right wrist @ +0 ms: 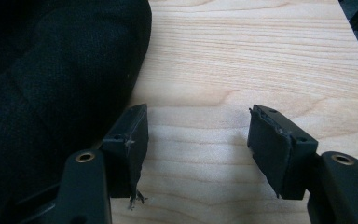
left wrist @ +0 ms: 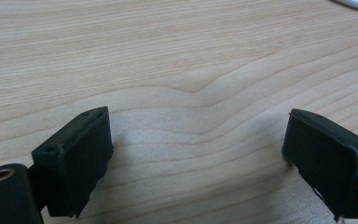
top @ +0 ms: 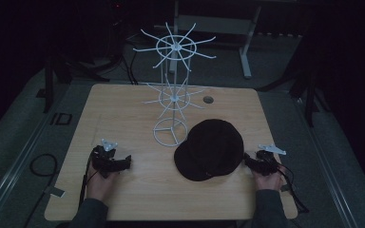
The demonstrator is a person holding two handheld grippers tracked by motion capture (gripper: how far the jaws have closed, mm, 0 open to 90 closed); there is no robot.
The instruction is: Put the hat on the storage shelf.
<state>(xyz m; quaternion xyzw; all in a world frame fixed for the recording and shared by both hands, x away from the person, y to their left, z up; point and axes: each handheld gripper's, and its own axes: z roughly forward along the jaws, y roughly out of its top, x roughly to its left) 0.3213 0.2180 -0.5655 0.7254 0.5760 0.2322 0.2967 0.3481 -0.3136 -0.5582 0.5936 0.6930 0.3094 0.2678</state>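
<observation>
A black cap lies on the wooden table, its brim toward the front, just right of a white wire rack with spoked tiers. My right gripper rests on the table at the cap's right edge; in the right gripper view its jaws stand open over bare wood with the cap touching the left jaw's outer side. My left gripper lies at the front left, well away from the cap. Its jaws are open with only table between them.
The rack's round base ring sits just behind the cap. A small round grommet is set into the table at the back. Cables trail off the front edge from both grippers. The surroundings are dark.
</observation>
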